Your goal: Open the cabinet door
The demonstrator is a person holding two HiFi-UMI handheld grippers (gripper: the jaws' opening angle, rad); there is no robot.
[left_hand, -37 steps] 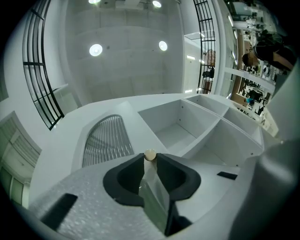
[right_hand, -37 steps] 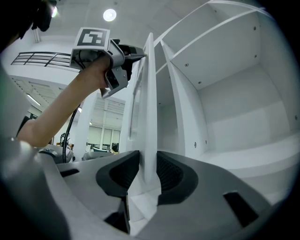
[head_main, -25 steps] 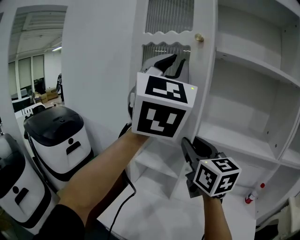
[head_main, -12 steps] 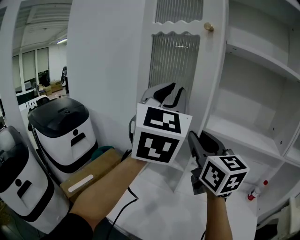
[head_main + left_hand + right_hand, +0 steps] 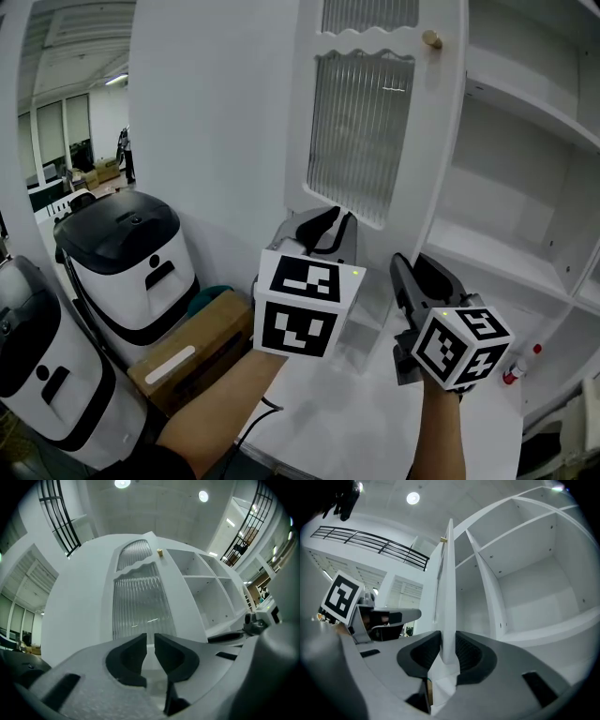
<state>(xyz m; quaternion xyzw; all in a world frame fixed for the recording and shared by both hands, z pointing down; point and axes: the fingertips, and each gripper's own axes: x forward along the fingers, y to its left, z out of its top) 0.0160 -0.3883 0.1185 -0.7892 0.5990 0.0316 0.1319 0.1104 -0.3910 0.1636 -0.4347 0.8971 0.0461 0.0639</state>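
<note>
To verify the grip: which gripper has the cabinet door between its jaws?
The right gripper: the edge of the cabinet door stands between its jaws. The left gripper has closing jaws with nothing between them.

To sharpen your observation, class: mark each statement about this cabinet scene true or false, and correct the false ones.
1. The cabinet door stands open. True.
2. The right hand-held gripper has the door's edge between its jaws. True.
3. The door's knob is black. False: it is brass-coloured.
4. Books fill the shelves. False: no books show on them.
5. The left hand-held gripper holds the knob. False: its jaws are closing on nothing, well below the knob.
</note>
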